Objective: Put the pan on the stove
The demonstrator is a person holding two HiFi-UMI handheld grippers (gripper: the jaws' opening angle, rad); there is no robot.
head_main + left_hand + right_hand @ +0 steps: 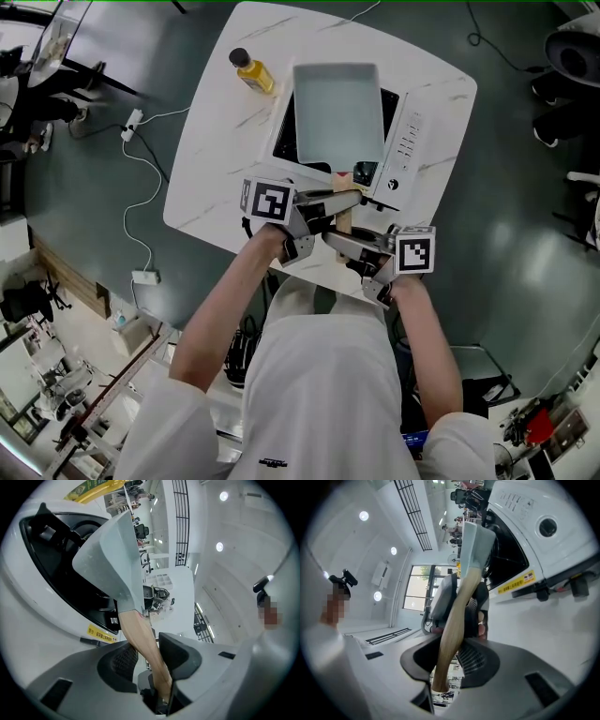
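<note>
Clamping the pan's (337,112) handle (344,223) just off the stove's (405,141) near edge, left gripper (352,199) and right gripper (331,239) both grip it, jaws part-closed; the pan sits over the stove.

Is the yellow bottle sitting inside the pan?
No, in the head view the yellow bottle is on the white table, clear of the pan and off to its left.

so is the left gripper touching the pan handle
Touching: in the left gripper view the left gripper is clamped on the handle, a jaw on each side.
</note>
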